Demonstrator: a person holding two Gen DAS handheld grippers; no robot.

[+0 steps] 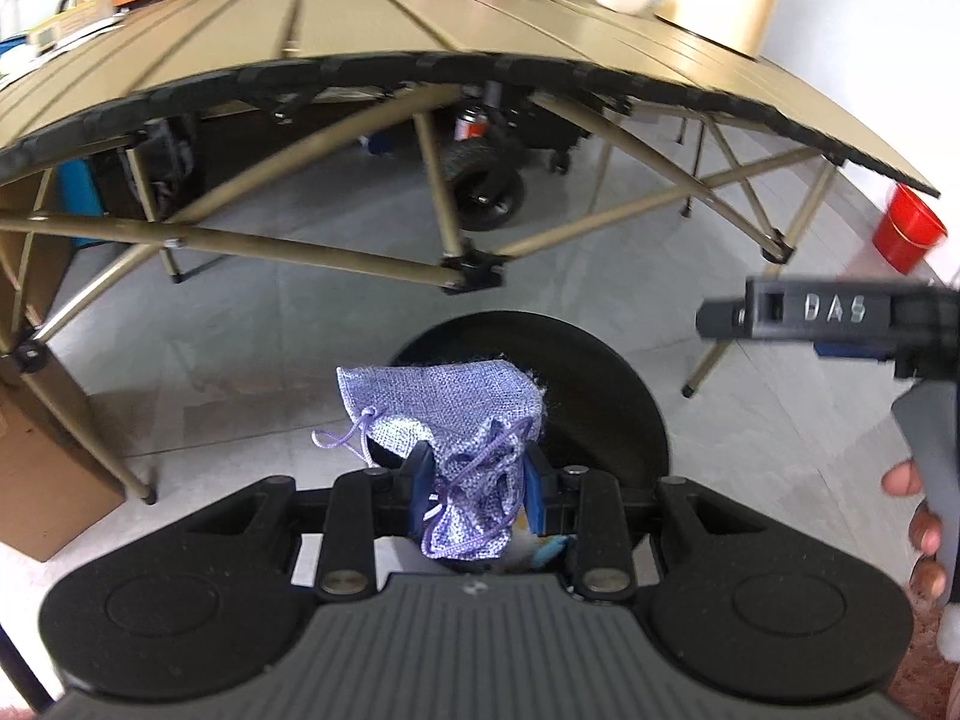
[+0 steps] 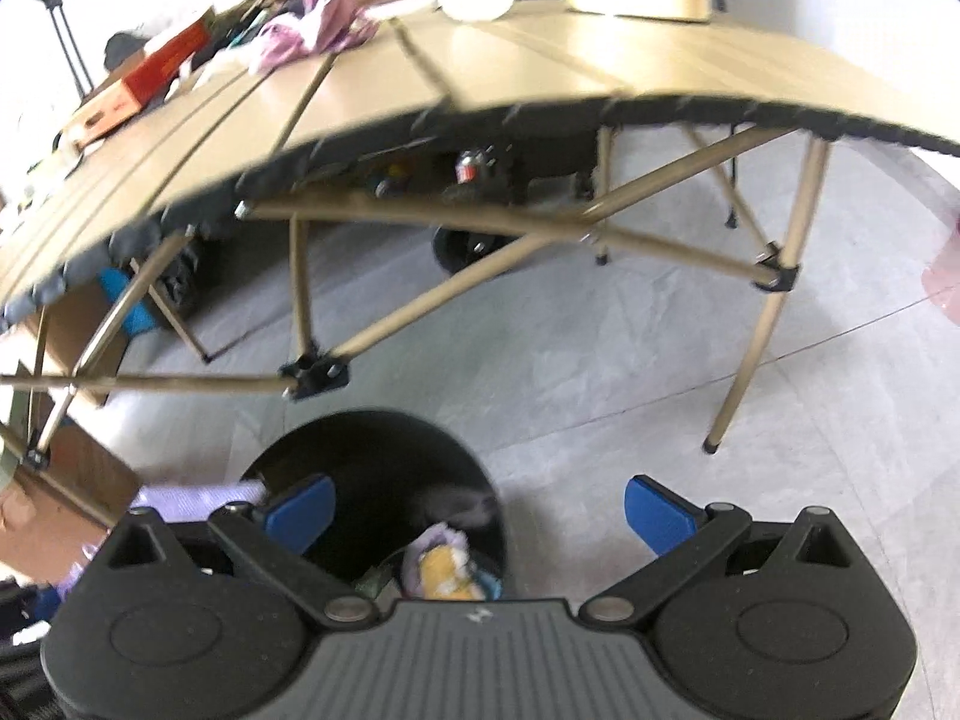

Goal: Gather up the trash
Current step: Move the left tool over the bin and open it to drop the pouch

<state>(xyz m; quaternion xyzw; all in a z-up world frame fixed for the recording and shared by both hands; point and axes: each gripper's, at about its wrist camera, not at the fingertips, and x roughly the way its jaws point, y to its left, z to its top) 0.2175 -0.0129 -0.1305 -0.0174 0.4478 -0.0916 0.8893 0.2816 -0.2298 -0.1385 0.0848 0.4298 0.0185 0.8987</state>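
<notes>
The left claw [image 1: 477, 495] was clenched on the gathered neck of the lilac pouch [image 1: 444, 408] (soft, light, surely limp), hanging at the bin's [image 1: 600, 372] 9 o'clock rim, while the right claw [image 2: 477, 510] stood released.

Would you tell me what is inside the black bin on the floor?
In the right wrist view, the black bin holds crumpled yellow and lilac scraps near its front wall. The right gripper body covers the front part, and the rest is too dark to tell.
</notes>
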